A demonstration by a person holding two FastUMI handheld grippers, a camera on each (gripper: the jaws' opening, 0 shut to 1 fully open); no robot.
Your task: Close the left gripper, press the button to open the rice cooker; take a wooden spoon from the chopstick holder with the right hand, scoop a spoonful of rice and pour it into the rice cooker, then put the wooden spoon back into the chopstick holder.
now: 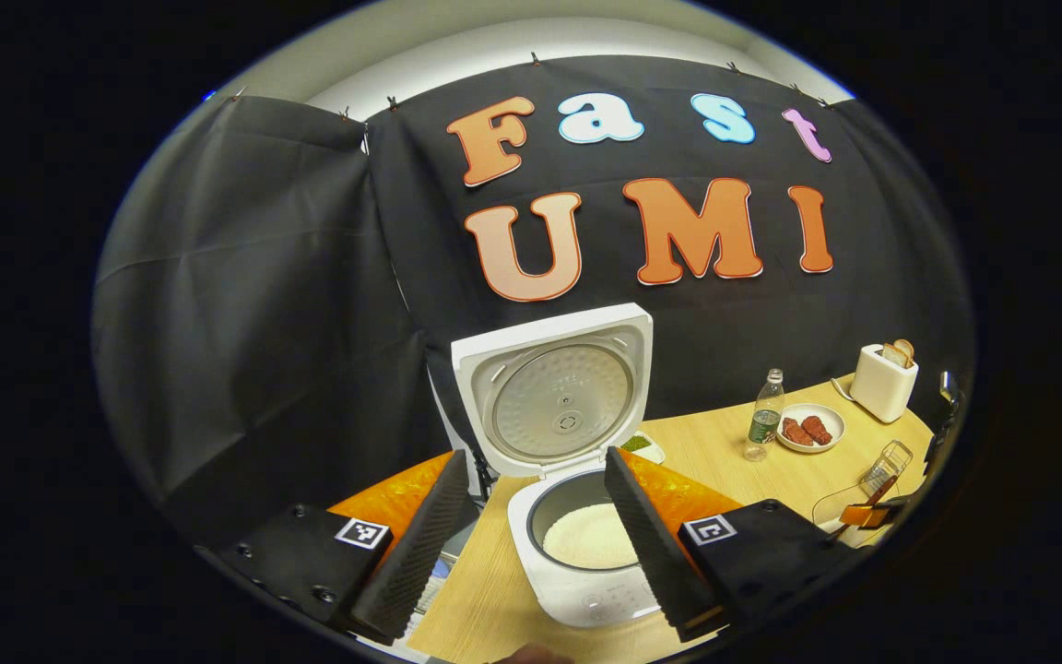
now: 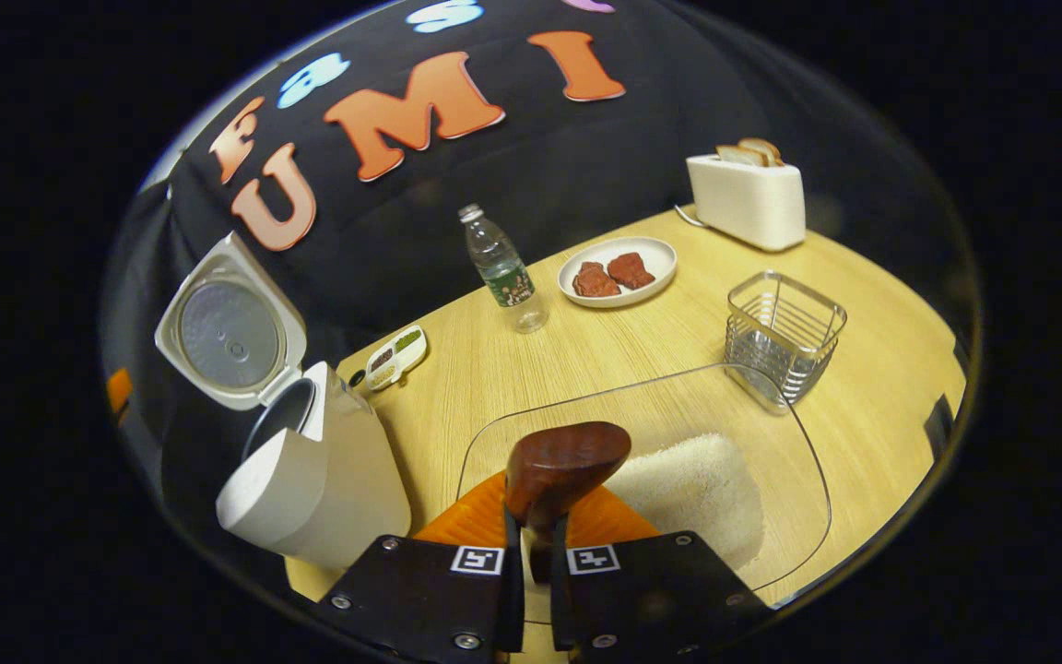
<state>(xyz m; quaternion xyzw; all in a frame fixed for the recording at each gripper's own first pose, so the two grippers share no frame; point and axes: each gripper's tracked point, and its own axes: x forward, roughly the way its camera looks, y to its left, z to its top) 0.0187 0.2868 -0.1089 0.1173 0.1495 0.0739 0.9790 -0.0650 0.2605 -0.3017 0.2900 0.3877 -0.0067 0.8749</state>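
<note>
Rice cooker (image 1: 577, 544): lid up, rice inside; button step done. Left gripper (image 1: 531, 544): fingers spread, empty, above cooker. Right gripper (image 2: 531, 563): clamped on wooden spoon (image 2: 563, 470), over clear rice tray (image 2: 798, 498) beside cooker. Chopstick holder (image 2: 782, 334): beyond tray. Remaining, apparently: scoop, pour, return spoon.

Left gripper (image 1: 540, 535): jaws spread wide, fingers (image 1: 420, 539) angled forward and downward, nothing between them. Right gripper (image 2: 531, 553): jaws drawn nearly together, both fingers (image 2: 511, 572) pressing a wooden spoon's (image 2: 560, 470) handle, tilted downward.
</note>
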